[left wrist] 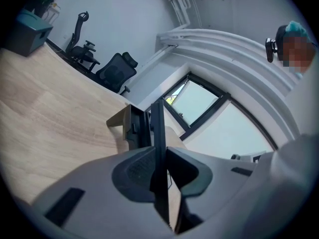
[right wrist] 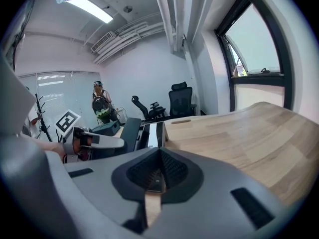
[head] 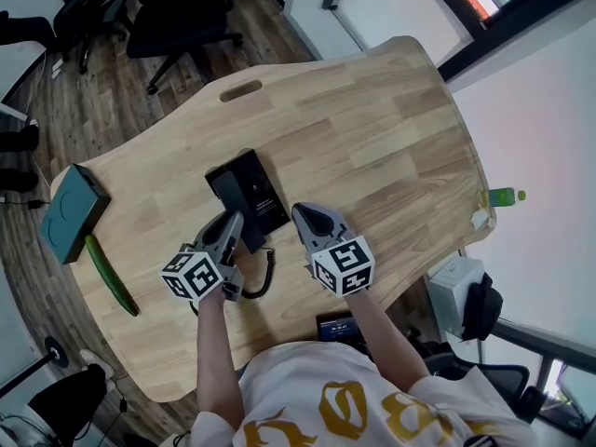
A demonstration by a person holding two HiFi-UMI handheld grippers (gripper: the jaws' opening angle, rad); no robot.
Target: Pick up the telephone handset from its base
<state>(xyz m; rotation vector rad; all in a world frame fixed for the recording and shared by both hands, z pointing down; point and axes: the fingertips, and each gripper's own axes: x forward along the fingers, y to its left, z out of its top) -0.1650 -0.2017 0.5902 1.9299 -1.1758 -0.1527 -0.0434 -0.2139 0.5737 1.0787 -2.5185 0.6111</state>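
Left gripper [head: 235,223] has its jaws pressed tight against a thin black slab seen edge-on, the telephone handset [left wrist: 158,133], which fills the whole gap between the pads and sticks out past the tips. In the head view this gripper sits at the near left edge of the black telephone base [head: 253,189], which lies flat on the wooden table [head: 372,119]. Whether the handset is clear of the base or touching it cannot be told, since the gripper body covers the join. A black coiled cord [head: 267,273] loops on the table just beside the left gripper, between the two marker cubes. The right gripper [head: 303,214] rests just right of the base's near corner; in its own view the jaws meet at the tips with nothing between them, only a sliver of wood showing through lower down. Toward the left edge of the table stands a teal box [head: 70,214] with a cucumber [head: 112,276] lying next to it. A green bottle [head: 501,196] lies off the far right edge, and black office chairs [head: 182,12] stand on the floor beyond the table.
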